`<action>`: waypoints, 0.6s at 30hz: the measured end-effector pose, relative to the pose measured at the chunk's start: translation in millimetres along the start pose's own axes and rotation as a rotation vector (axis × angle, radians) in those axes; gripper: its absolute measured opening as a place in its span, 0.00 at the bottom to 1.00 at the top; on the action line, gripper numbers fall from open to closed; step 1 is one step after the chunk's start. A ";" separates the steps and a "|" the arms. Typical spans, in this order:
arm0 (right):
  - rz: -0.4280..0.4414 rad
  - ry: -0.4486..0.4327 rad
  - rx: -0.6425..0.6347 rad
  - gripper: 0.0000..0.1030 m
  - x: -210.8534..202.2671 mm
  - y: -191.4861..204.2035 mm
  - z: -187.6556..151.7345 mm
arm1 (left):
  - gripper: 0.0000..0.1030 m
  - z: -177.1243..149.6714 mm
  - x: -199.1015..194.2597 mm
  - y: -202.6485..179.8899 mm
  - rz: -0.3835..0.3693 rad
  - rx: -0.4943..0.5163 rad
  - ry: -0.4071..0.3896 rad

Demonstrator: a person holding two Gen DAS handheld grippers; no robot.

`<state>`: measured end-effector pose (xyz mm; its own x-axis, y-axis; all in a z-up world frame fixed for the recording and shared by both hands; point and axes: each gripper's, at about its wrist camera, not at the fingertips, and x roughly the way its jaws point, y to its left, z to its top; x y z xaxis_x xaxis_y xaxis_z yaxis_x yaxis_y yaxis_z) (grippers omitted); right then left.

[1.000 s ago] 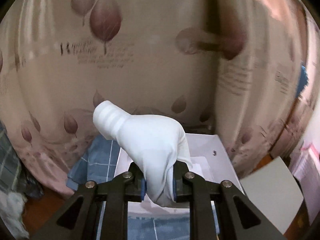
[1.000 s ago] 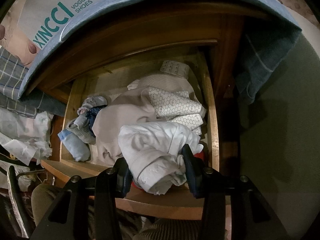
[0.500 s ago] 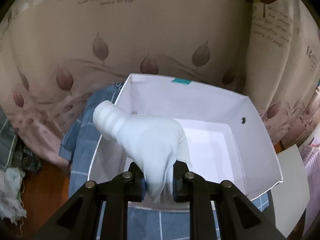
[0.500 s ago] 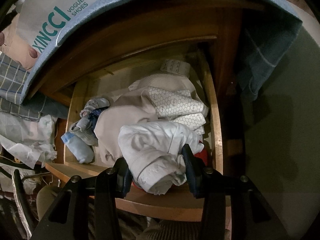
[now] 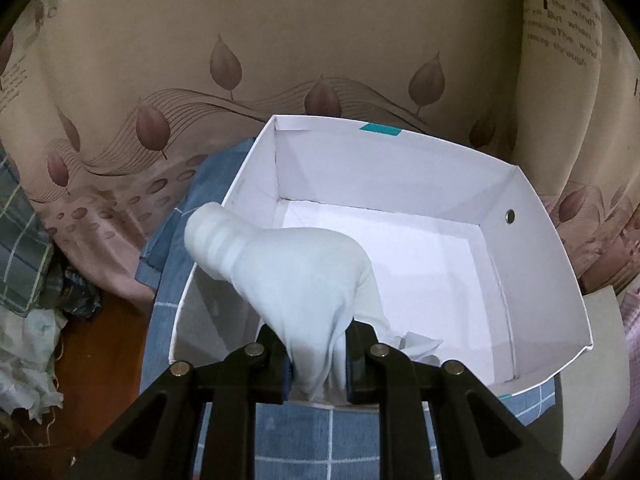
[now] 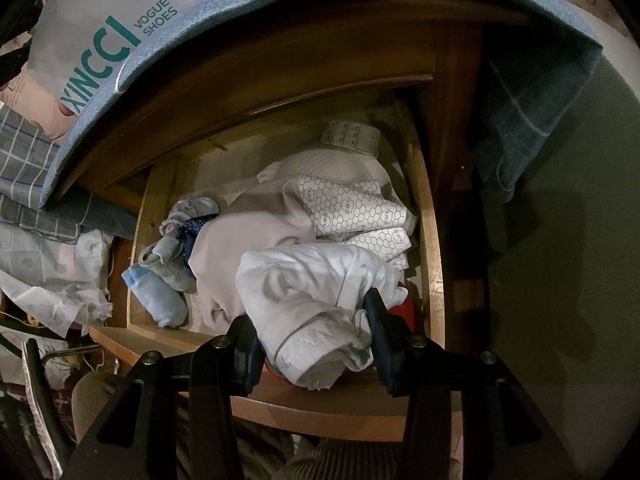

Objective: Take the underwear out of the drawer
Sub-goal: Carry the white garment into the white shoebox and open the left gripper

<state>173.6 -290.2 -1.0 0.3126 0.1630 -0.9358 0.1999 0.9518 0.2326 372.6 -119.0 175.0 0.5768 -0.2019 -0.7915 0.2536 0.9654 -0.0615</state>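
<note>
My left gripper (image 5: 318, 354) is shut on a pale white piece of underwear (image 5: 292, 268) and holds it over the near edge of an open white shoe box (image 5: 532, 264). My right gripper (image 6: 316, 340) is shut on a bunched white piece of underwear (image 6: 316, 300) above the front of the open wooden drawer (image 6: 430, 248). The drawer holds more folded clothes: a pinkish garment (image 6: 240, 256), hexagon-patterned pieces (image 6: 352, 208), and grey and blue socks (image 6: 168, 268) at the left.
The shoe box stands on a blue checked cloth (image 5: 304, 444) in front of a leaf-patterned curtain (image 5: 200, 80). White crumpled paper (image 5: 416, 344) lies inside the box. The box's side, printed with a shoe brand (image 6: 100, 40), shows above the drawer. Loose clothes (image 6: 44, 264) lie left.
My left gripper has swung from facing the curtain to over the white box, carrying its underwear, and moved closer. My right gripper has held almost still with its underwear.
</note>
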 end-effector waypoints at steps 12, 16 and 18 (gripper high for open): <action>-0.002 -0.006 -0.004 0.40 -0.4 0.7 -0.8 | 0.18 -9.3 -10.2 -6.0 0.044 -0.019 0.020; -0.003 -0.005 -0.005 0.40 -0.4 0.6 -0.5 | 0.19 -10.8 -12.3 -7.5 0.053 -0.031 0.018; -0.006 -0.006 -0.008 0.40 -1.3 -0.2 0.6 | 0.21 -10.2 -12.8 -7.4 0.054 -0.044 0.015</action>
<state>173.7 -290.8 0.3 0.3172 0.1559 -0.9355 0.1942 0.9548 0.2250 355.4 -121.8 179.4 0.5772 -0.1475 -0.8031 0.1878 0.9812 -0.0453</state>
